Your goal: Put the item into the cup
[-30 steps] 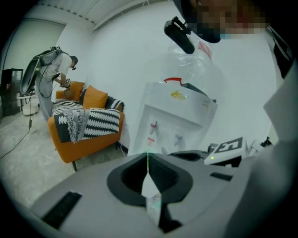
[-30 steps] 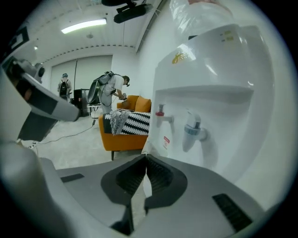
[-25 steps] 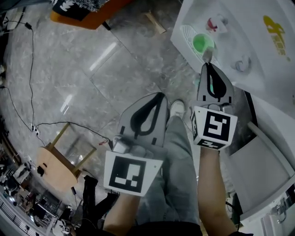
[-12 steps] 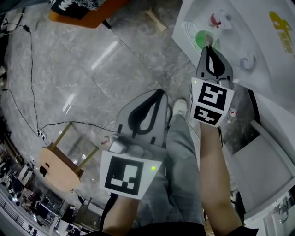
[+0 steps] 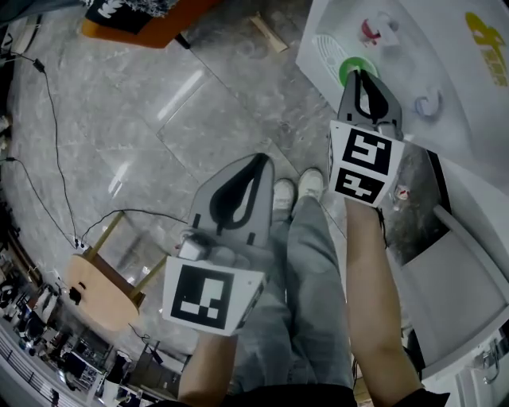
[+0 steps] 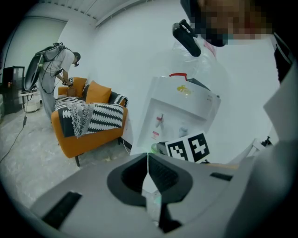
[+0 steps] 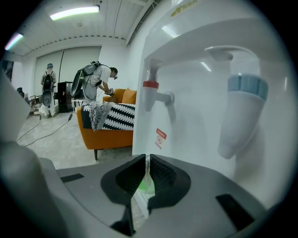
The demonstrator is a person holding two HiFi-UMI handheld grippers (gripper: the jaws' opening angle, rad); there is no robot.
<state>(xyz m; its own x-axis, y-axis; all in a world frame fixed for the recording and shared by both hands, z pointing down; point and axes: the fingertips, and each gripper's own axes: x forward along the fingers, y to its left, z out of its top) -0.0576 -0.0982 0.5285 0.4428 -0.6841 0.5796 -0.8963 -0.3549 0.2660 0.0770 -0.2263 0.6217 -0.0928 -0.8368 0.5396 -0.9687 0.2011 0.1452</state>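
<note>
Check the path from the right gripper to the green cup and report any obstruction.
Nothing visible blocks it. In the head view the right gripper has its tips right over the green cup, which sits on the dispenser's drip tray. The red tap and the blue tap lie apart from it.

Bright, even indoor light falls from ceiling strip lamps, laying pale glare streaks on the polished floor, while both gripper views bulge fisheye-fashion toward dark corners, their near foreground soft.
</note>
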